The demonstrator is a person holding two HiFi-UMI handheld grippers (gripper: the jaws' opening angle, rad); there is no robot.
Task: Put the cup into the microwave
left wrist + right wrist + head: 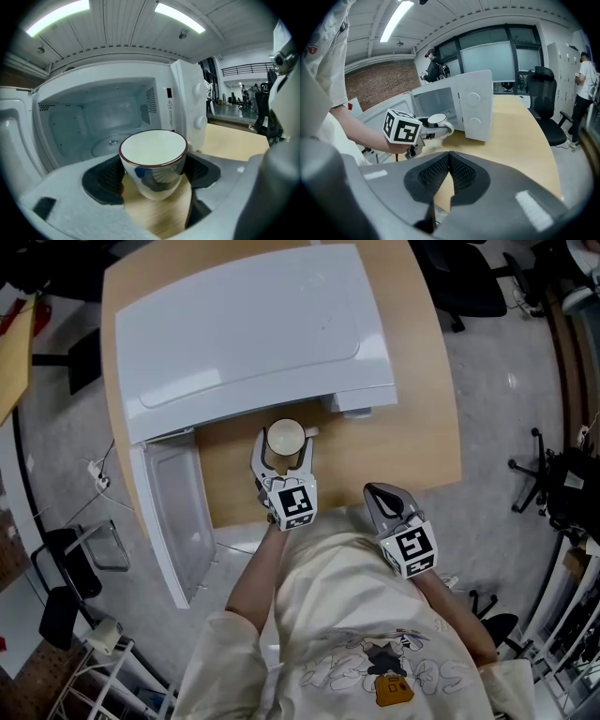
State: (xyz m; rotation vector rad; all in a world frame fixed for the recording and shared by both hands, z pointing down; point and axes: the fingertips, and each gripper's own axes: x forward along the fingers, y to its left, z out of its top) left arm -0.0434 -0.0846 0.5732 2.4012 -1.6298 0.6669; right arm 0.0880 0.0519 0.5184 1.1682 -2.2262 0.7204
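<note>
The left gripper (pixel 284 448) clasps the white ceramic cup with a dark red rim (pixel 153 161) by its sides, upright, above the tan wooden table (pixel 412 437) towards its near edge. The open white microwave (pixel 244 334) gapes straight ahead. The right gripper (pixel 449 161), closed and empty, sits farther off.

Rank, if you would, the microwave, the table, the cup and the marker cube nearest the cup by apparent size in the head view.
1. table, by outline, though much of it is covered
2. microwave
3. cup and marker cube: about alike; the cube sits nearer the camera, so I won't rank them.
</note>
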